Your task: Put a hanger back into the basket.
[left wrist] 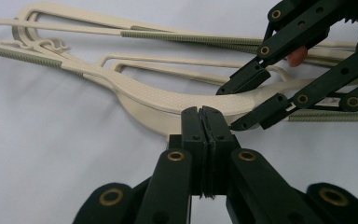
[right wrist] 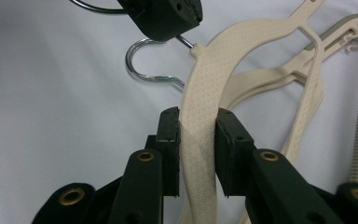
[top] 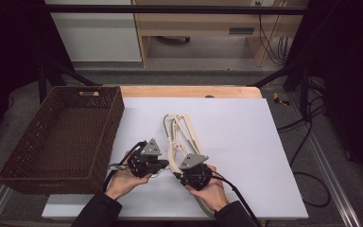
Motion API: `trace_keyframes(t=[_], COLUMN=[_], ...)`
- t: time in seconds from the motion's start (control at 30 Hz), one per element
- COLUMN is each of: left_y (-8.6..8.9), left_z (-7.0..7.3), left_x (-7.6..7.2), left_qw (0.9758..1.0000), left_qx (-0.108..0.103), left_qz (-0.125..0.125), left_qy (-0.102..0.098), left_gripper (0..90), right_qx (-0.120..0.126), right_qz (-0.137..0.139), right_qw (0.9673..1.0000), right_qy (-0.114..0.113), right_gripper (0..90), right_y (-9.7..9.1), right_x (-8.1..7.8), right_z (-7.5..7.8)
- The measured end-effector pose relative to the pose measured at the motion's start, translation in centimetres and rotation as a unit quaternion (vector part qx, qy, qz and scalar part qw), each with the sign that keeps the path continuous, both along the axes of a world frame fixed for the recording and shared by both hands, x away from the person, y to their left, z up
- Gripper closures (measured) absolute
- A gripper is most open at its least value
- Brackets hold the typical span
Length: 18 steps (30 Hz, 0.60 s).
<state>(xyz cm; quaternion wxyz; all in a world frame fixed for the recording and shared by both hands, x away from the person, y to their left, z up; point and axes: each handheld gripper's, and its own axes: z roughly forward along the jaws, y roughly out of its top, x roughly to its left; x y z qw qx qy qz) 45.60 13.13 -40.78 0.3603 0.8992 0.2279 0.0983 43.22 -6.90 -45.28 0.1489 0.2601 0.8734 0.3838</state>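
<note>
A white sheet (top: pixel 227 142) is covering the wooden desk (top: pixel 189 91), with dark frame bars and cables lying on the floor around it and pale cabinets standing behind. A brown woven basket (top: pixel 64 137) is sitting at the desk's left edge, just beside the sheet. Several cream plastic hangers (top: pixel 182 135) are lying stacked mid-sheet, overlapping one another. The left hand-held gripper (top: pixel 157 164) is resting at the near end of the stack, its jaws pressed together at the edge of a hanger; whether anything is pinched between them cannot be told. The right hand-held gripper (right wrist: pixel 196 135) is clamping a textured hanger arm (right wrist: pixel 203 140) between its jaws. The right gripper view is showing a chrome hook (right wrist: pixel 151 70) that the high view is leaving too small to make out.
</note>
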Motion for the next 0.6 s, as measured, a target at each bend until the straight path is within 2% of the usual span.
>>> trace_keyframes(t=[0.1, 0.13, 0.17, 0.23, 0.3, 0.33, 0.43, 0.53, 0.6], left_y=[-0.1, 0.0, 0.1, 0.4, 0.9, 1.2, 1.9, 2.7, 3.3], left_z=[0.1, 0.2, 0.3, 0.8, 1.5, 1.9, 3.1, 4.2, 4.7], left_x=[-0.2, -0.2, -0.2, -0.2, -0.4, -0.6, -1.1, -1.5, -1.6], left_qw=[1.0, 1.0, 0.9998, 0.9983, 0.9966, 0.9956, 0.9906, 0.9862, 0.9837], left_qx=[0.0, -0.006, -0.018, -0.057, -0.079, -0.09, -0.123, -0.141, -0.149], left_qz=[0.001, 0.003, 0.005, 0.011, 0.018, 0.019, 0.03, 0.041, 0.049], left_qy=[-0.006, -0.005, -0.006, -0.001, -0.012, -0.019, -0.052, -0.076, -0.088], left_gripper=[88.2, 88.0, 87.5, 81.5, 71.7, 68.5, 49.2, 32.8, 25.2], right_qx=[-0.001, -0.001, 0.001, 0.001, 0.002, 0.0, 0.001, -0.001, 0.001], right_qz=[-0.003, -0.005, -0.002, -0.007, -0.007, -0.009, -0.012, -0.019, -0.025], right_qw=[1.0, 1.0, 1.0, 1.0, 0.9999, 0.9999, 0.9998, 0.9996, 0.9994], right_qy=[-0.004, -0.005, -0.004, -0.007, -0.009, -0.01, -0.014, -0.023, -0.024], right_gripper=[73.8, 74.0, 74.1, 74.3, 74.5, 74.6, 74.9, 75.4, 75.9], right_y=[0.0, 0.0, 0.0, -0.1, -0.2, -0.2, -0.4, -0.8, -1.2], right_x=[-0.1, -0.2, -0.2, -0.2, -0.3, -0.3, -0.3, -0.3, -0.2], right_z=[0.1, 0.1, 0.2, 0.3, 0.4, 0.4, 0.7, 1.0, 1.4])
